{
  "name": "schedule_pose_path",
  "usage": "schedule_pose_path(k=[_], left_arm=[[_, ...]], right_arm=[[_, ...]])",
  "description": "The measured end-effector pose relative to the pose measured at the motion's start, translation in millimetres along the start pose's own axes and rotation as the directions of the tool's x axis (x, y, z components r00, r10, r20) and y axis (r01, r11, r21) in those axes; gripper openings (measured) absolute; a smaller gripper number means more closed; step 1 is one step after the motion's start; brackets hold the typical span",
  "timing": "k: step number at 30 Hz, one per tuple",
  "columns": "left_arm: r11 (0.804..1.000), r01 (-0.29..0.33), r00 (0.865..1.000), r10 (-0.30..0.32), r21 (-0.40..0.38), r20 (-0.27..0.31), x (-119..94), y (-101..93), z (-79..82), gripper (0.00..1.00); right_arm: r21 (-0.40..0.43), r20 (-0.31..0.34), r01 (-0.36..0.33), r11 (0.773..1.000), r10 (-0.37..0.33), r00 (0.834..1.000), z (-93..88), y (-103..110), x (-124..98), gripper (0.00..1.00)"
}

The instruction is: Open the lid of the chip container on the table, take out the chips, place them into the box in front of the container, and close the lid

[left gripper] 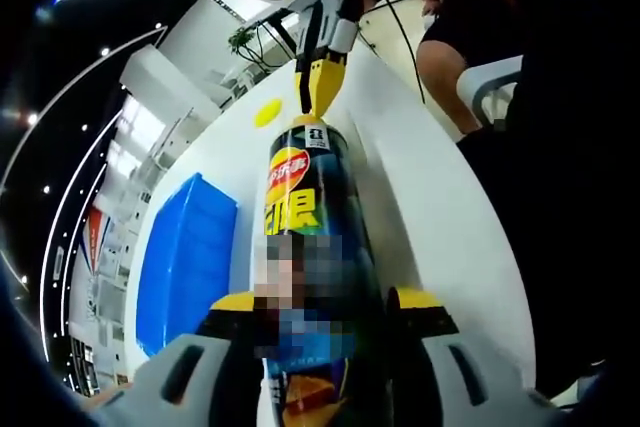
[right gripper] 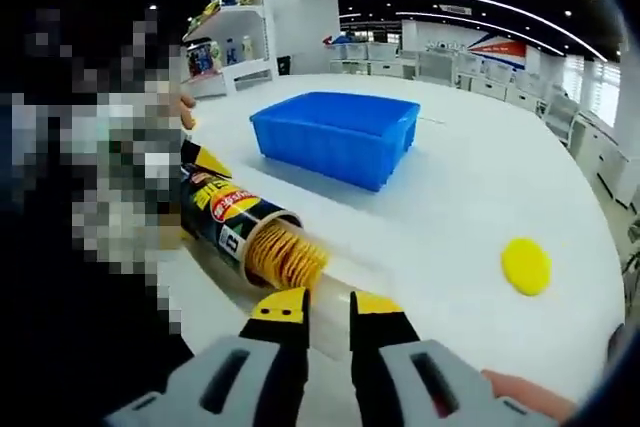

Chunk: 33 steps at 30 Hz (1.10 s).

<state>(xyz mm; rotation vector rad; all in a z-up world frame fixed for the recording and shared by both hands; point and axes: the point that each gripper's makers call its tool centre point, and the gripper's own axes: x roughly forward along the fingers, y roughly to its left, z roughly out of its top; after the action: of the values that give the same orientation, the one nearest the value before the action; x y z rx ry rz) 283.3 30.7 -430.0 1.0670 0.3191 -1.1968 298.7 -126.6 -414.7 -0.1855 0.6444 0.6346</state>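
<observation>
The dark chip can (left gripper: 318, 237) is tipped on its side, and my left gripper (left gripper: 325, 302) is shut around its body. Its mouth (right gripper: 280, 252) is uncovered and shows a stack of yellow chips (right gripper: 290, 259). A pale clear tray (right gripper: 335, 287) sticks out of the mouth, and my right gripper (right gripper: 327, 309) is shut on its end. In the left gripper view the right gripper (left gripper: 320, 92) sits at the can's far end. The yellow lid (right gripper: 526, 265) lies flat on the table, apart from the can. The blue box (right gripper: 335, 132) stands beyond the can.
The white round table (right gripper: 450, 207) has bare room between the can, the blue box (left gripper: 185, 257) and the lid (left gripper: 267, 112). A person sits at the table's edge (left gripper: 500, 77). Shelves (right gripper: 235, 27) and counters stand in the background.
</observation>
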Motion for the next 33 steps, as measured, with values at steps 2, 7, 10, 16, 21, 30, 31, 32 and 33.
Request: schedule_pose_path(k=[2, 7, 10, 16, 21, 30, 31, 32, 33], left_arm=[[1.0, -0.001, 1.0, 0.001, 0.0, 0.0, 0.0, 0.0, -0.1, 0.49], [1.0, -0.002, 1.0, 0.002, 0.001, 0.002, 0.0, -0.3, 0.1, 0.49], [1.0, -0.002, 1.0, 0.002, 0.0, 0.003, 0.1, -0.3, 0.3, 0.49], [1.0, -0.002, 1.0, 0.002, 0.002, 0.003, -0.2, -0.5, 0.6, 0.49], [1.0, -0.004, 1.0, 0.004, 0.003, 0.006, -0.3, -0.2, 0.6, 0.49], [1.0, -0.003, 1.0, 0.003, 0.001, 0.009, -0.2, 0.0, 0.7, 0.49], [1.0, -0.003, 1.0, 0.003, 0.002, 0.009, -0.2, 0.0, 0.7, 0.49], [1.0, -0.003, 1.0, 0.003, 0.001, 0.008, -0.2, -0.1, 0.7, 0.49], [1.0, -0.002, 1.0, 0.002, 0.001, 0.008, -0.2, -0.1, 0.7, 0.49]], right_arm=[[-0.016, 0.0, 0.015, 1.0, -0.015, 1.0, 0.3, -2.8, -0.9, 0.13], [0.033, 0.008, 0.008, 0.999, -0.008, 1.0, -0.6, -3.6, 1.5, 0.13], [0.122, 0.031, -0.046, 0.991, 0.042, 0.999, 3.3, 4.3, 1.3, 0.14], [0.117, 0.049, -0.018, 0.993, 0.013, 0.999, 8.0, 0.6, 9.3, 0.13], [0.075, 0.026, -0.022, 0.997, 0.02, 0.999, 3.8, 9.2, 18.6, 0.11], [0.083, 0.023, -0.035, 0.996, 0.034, 0.999, 4.8, 12.4, 20.3, 0.02], [0.079, 0.023, -0.033, 0.996, 0.031, 0.999, 4.6, 12.2, 20.1, 0.02], [0.076, 0.023, -0.031, 0.997, 0.029, 0.999, 4.5, 11.8, 19.8, 0.02], [0.078, 0.026, -0.031, 0.996, 0.029, 0.999, 4.8, 11.7, 18.9, 0.01]])
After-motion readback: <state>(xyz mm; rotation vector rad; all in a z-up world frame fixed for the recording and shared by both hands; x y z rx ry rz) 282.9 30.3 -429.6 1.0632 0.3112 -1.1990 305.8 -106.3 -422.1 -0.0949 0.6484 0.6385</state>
